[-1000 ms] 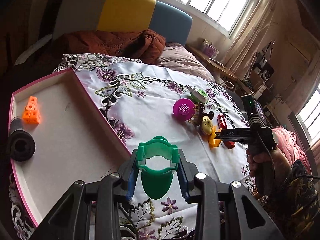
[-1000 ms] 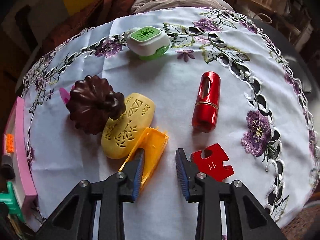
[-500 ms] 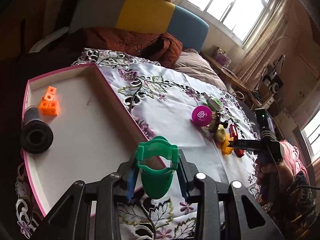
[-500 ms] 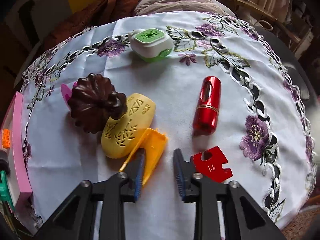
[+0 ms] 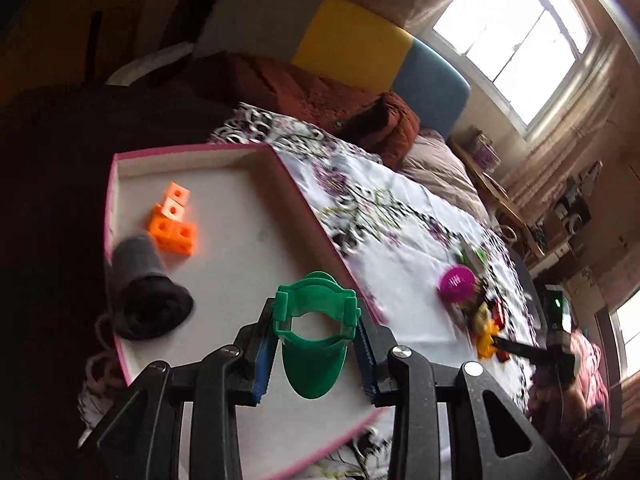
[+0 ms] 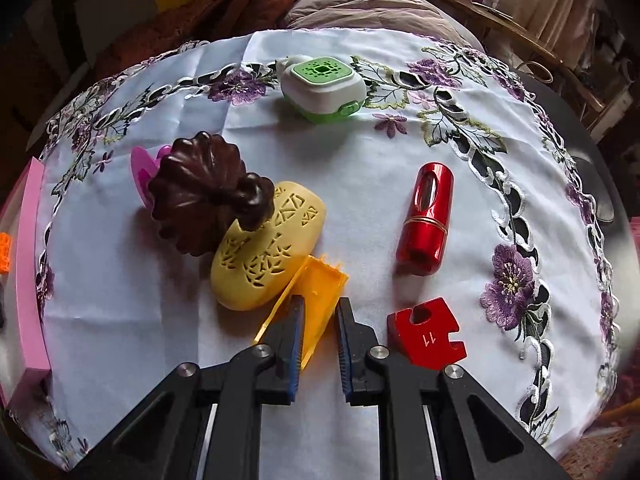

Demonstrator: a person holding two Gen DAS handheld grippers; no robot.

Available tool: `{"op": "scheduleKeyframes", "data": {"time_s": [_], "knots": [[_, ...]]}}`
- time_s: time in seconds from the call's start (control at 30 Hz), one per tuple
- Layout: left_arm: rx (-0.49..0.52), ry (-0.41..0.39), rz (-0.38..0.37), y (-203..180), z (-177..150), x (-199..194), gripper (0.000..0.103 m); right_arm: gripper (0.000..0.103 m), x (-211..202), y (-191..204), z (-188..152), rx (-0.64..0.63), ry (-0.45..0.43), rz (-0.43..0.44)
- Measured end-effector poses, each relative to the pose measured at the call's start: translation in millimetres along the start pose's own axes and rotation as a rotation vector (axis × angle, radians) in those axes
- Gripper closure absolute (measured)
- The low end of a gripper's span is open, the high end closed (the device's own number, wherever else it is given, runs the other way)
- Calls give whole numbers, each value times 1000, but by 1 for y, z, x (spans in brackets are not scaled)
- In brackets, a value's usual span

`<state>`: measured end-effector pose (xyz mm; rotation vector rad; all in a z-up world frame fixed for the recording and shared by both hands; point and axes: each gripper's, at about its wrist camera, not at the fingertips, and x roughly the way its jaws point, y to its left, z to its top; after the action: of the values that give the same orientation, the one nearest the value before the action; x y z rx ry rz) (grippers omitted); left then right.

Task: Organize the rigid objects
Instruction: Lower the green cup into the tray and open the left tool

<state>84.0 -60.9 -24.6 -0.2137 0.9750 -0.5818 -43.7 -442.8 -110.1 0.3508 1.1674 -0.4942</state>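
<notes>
The left gripper held a green clip over the tray (release next); the right gripper pinched the yellow piece.

- The left gripper: matte black plastic arms, angular with triangular cut-outs, silver round screw heads at the pivots, and blue ribbed pads lining its two fingers.
- The right gripper: the same black frame, silver screws, blue ribbed pads; from the left wrist view its black body carries a small green light.
- A patterned pink sleeve behind it.
</notes>
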Motion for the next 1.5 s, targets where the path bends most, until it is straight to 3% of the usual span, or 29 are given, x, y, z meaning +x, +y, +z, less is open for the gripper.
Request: {"op": "scheduleKeyframes", "data": {"time_s": [0.23, 0.5, 0.6, 0.77, 0.93, 1.17, 1.5], "knots": [[-46, 12, 48, 25, 39, 31, 68, 88, -2, 1, -2, -10, -4, -2], [1, 7, 174, 37, 65, 69, 68, 88, -2, 3, -2, -25, -8, -6], [14, 25, 177, 38, 68, 76, 62, 88, -2, 3, -2, -30, -9, -8], [-21, 5, 179, 40, 57, 59, 57, 88, -2, 3, -3, -35, -11, -11], [16, -38, 248, 27, 29, 26, 57, 88, -3, 6, -3, -53, -16, -22], [60, -74, 277, 6, -11, -7, 57, 88, -4, 10, -5, -74, -19, -39], [109, -88, 297, -8, -34, -28, 57, 87, -4, 13, -7, -104, -28, -59]]}}
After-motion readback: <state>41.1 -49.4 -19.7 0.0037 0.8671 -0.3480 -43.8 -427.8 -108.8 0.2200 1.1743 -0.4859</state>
